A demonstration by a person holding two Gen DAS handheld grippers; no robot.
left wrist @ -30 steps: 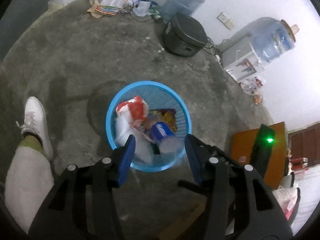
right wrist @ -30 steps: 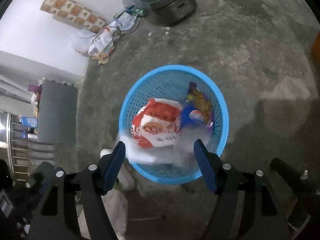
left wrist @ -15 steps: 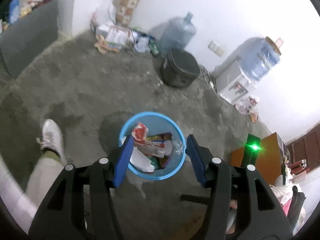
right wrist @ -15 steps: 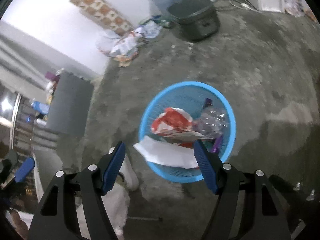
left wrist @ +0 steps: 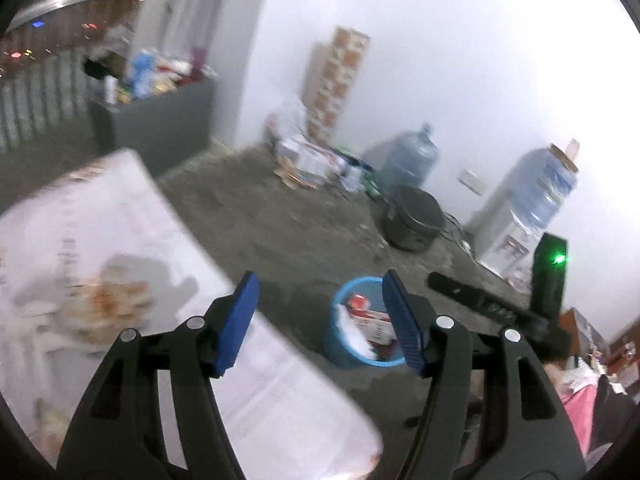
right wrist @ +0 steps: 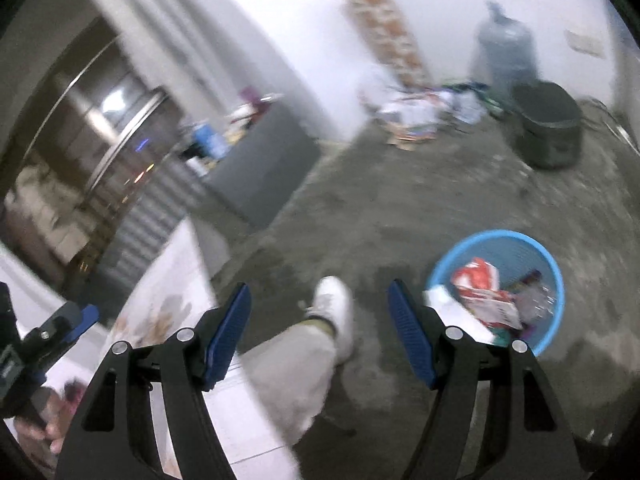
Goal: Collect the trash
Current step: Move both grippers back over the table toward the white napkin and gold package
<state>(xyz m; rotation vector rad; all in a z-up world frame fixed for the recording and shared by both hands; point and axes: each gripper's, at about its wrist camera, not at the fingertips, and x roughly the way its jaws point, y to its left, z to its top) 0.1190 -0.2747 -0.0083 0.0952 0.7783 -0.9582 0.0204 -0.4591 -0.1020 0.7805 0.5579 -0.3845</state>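
Observation:
A round blue mesh basket (left wrist: 340,344) stands on the concrete floor, holding a red-and-white wrapper (left wrist: 362,306), white paper and other trash. It also shows in the right wrist view (right wrist: 554,270) at lower right. My left gripper (left wrist: 320,322) is open and empty, raised well above and back from the basket. My right gripper (right wrist: 320,332) is open and empty, above the person's white shoe (right wrist: 334,310), with the basket to its right.
A white patterned table (left wrist: 120,264) fills the lower left, also seen in the right wrist view (right wrist: 176,280). A dark round cooker (left wrist: 414,220), water jugs (left wrist: 410,160), a dispenser (left wrist: 508,232) and a paper pile (left wrist: 308,160) line the far wall. A grey cabinet (right wrist: 264,168) stands left.
Both grippers have lifted up and back from over the basket and tilted toward the room. The basket now looks small and far, and the white table has come into view.

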